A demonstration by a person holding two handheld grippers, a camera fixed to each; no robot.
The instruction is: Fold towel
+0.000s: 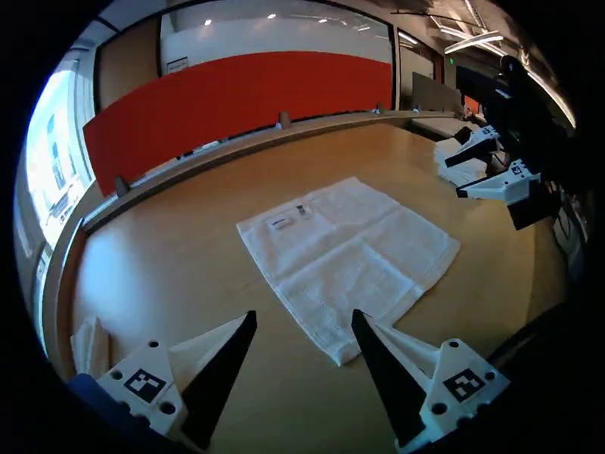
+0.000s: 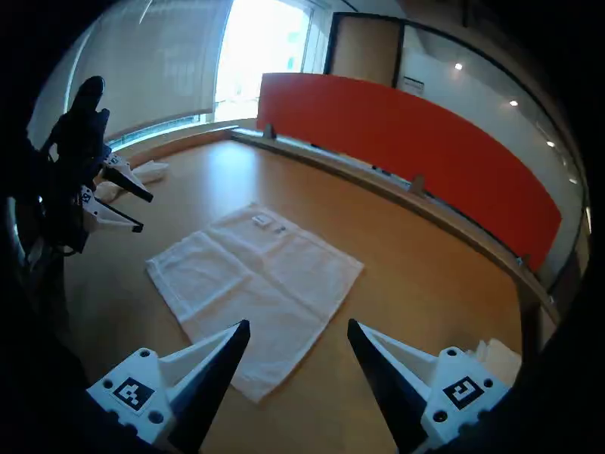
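Note:
A white towel (image 1: 349, 253) lies spread flat on the wooden table (image 1: 189, 257), with small tags near its far edge. My left gripper (image 1: 304, 318) hovers open just short of the towel's near corner, nothing between its fingers. In the left gripper view the right gripper (image 1: 461, 178) hangs open at the far right, beyond the towel. In the right gripper view the same towel (image 2: 253, 280) lies ahead, and my right gripper (image 2: 297, 327) stands open over its near edge. The left gripper (image 2: 140, 212) is open at the left, past the towel.
A red partition (image 1: 227, 106) runs along the table's far edge. Other folded white cloths lie on the table: one at the near left (image 1: 91, 344), one by the right gripper (image 1: 454, 163), one at the right edge (image 2: 495, 356). Bright windows (image 2: 257, 60) stand behind.

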